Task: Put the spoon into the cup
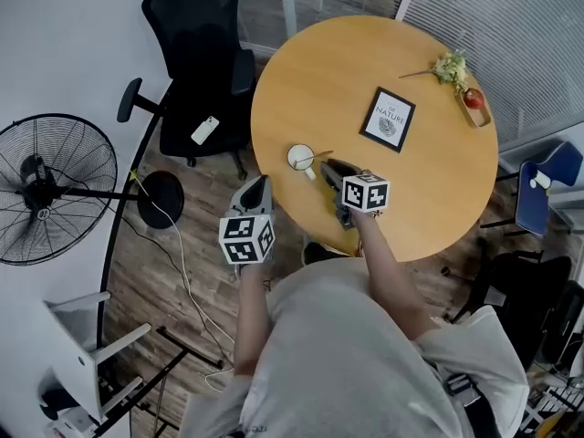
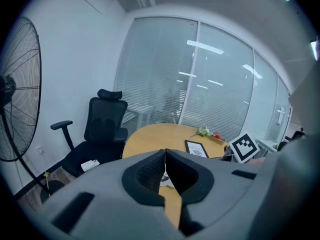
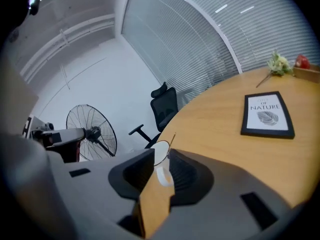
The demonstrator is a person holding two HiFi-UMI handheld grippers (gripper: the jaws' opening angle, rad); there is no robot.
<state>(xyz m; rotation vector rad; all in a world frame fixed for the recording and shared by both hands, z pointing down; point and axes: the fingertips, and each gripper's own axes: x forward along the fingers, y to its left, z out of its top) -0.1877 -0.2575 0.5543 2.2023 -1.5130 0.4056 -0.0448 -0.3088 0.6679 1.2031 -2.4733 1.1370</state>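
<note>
A white cup (image 1: 300, 157) stands near the left edge of the round wooden table (image 1: 429, 199). The spoon (image 1: 321, 156) rests in it, its thin handle leaning over the rim to the right. My right gripper (image 1: 328, 166) hovers just right of the cup, open, with nothing between its fingers. In the right gripper view the cup (image 3: 159, 155) and the spoon handle (image 3: 172, 138) show just beyond the right gripper (image 3: 161, 160). My left gripper (image 1: 260, 183) is off the table's left edge, shut and empty, and in its own view the left gripper (image 2: 165, 153) has its tips touching.
A framed "Nature" picture (image 1: 387, 119) lies mid-table. Flowers (image 1: 450, 66) and a small tray with a red fruit (image 1: 474, 100) sit at the far right rim. A black office chair (image 1: 196, 53) with a phone (image 1: 204, 130) and a floor fan (image 1: 41, 190) stand left.
</note>
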